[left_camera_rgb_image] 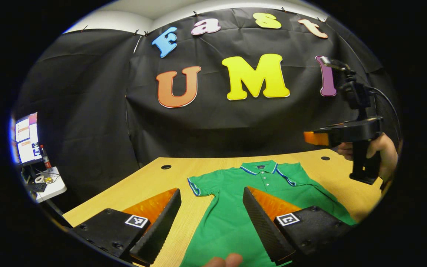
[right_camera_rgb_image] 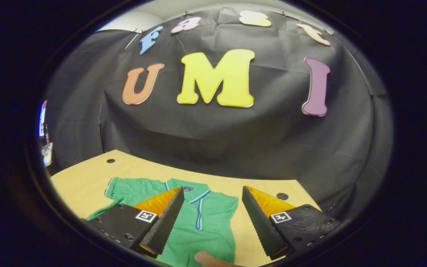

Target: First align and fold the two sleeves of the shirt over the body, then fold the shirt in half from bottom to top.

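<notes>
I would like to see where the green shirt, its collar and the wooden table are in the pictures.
green shirt (left_camera_rgb_image: 232, 218), left gripper view, on the chest fabric between the fingers.
collar (left_camera_rgb_image: 261, 167), left gripper view, on the collar's middle, near the neck opening.
wooden table (right_camera_rgb_image: 83, 185), right gripper view, on bare wood beside the sleeve.

table (left_camera_rgb_image: 154, 181) bare around shirt (left_camera_rgb_image: 232, 207) — open approach | right gripper (left_camera_rgb_image: 315, 138) aloft — beside collar
</notes>
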The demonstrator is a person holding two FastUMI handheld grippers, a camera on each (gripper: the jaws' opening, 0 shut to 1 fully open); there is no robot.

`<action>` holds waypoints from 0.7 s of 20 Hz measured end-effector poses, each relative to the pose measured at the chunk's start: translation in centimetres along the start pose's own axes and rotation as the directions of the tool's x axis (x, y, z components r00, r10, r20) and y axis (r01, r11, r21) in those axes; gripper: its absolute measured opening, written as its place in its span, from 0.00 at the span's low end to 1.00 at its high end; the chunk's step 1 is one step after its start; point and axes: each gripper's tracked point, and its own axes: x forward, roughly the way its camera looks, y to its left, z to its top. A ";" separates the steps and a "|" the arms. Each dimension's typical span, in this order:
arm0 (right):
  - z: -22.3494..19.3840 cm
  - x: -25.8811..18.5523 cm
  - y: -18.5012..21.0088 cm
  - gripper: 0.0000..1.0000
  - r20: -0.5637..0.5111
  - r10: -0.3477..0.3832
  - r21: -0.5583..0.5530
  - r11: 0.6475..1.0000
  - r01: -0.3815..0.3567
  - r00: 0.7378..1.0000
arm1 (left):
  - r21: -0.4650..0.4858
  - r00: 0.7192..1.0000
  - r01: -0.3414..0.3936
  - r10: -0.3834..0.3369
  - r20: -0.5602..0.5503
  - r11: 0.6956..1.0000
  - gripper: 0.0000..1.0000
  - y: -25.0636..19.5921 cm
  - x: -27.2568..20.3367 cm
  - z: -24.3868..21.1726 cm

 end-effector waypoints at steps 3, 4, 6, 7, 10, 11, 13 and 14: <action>0.4 -4.6 -1.4 0.95 0.067 -0.019 -0.013 1.000 0.020 0.998 | -0.040 1.000 -0.028 0.028 -0.001 0.999 1.00 1.2 2.1 2.8; 0.2 -6.0 -1.6 0.96 0.080 -0.020 -0.015 1.000 0.021 0.997 | -0.037 0.999 -0.048 0.048 0.005 0.998 1.00 1.9 3.1 3.8; -0.9 -8.7 -1.2 0.96 0.096 0.006 -0.021 1.000 -0.004 0.995 | -0.062 0.999 -0.044 0.045 0.011 0.997 1.00 2.6 6.0 5.2; -1.6 -9.9 -1.1 0.96 0.102 0.020 -0.020 1.000 -0.018 0.995 | -0.087 0.999 -0.040 0.042 0.016 0.995 1.00 2.9 7.6 5.5; -4.4 -12.6 0.1 0.95 0.099 0.085 -0.019 0.996 -0.083 0.992 | -0.161 0.996 -0.053 0.041 -0.082 0.985 1.00 3.9 13.1 3.3; -5.4 -13.4 0.8 0.95 0.092 0.113 -0.007 0.994 -0.113 0.989 | -0.171 0.993 -0.066 0.047 -0.112 0.983 1.00 4.6 15.0 2.2; -6.9 -14.8 1.2 0.95 0.093 0.146 0.010 0.989 -0.147 0.985 | -0.160 0.983 -0.096 0.069 -0.169 0.982 1.00 5.8 18.7 -0.4; -7.2 -15.3 1.0 0.94 0.107 0.146 0.007 0.989 -0.148 0.983 | -0.155 0.978 -0.105 0.074 -0.194 0.982 1.00 6.1 20.3 -1.8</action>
